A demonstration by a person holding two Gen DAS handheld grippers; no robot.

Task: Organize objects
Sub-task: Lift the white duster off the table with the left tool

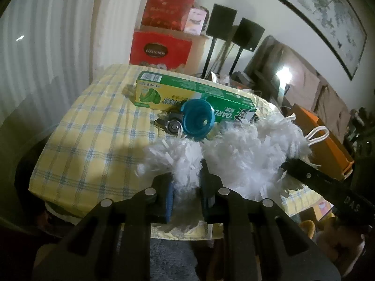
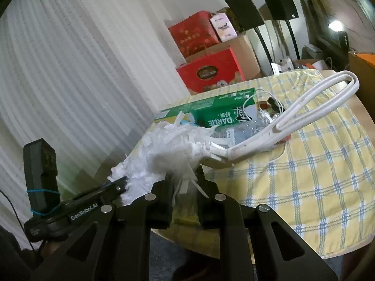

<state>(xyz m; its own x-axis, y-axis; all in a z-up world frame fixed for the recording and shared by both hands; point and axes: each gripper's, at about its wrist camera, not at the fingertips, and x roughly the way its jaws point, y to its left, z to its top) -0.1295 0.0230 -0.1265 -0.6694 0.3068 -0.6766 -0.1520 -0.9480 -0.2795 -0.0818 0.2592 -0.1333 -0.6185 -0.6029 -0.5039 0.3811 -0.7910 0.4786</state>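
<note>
duster point(image 1: 234, 149) fringe over tablecloth point(image 1: 93, 126) near edge

Red gift boxes point(image 1: 161, 49), two black speakers point(image 1: 221, 20), perhaps a framed picture point(image 1: 328, 18).

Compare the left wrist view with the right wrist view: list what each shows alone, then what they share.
Left wrist only: a blue funnel in front of the green box, a framed picture on the wall. Right wrist only: the duster's white loop handle seen whole, stretched over the cloth. Shared: the white duster, gripped by the left tongs and right tongs, the green box, the checked tablecloth.
</note>
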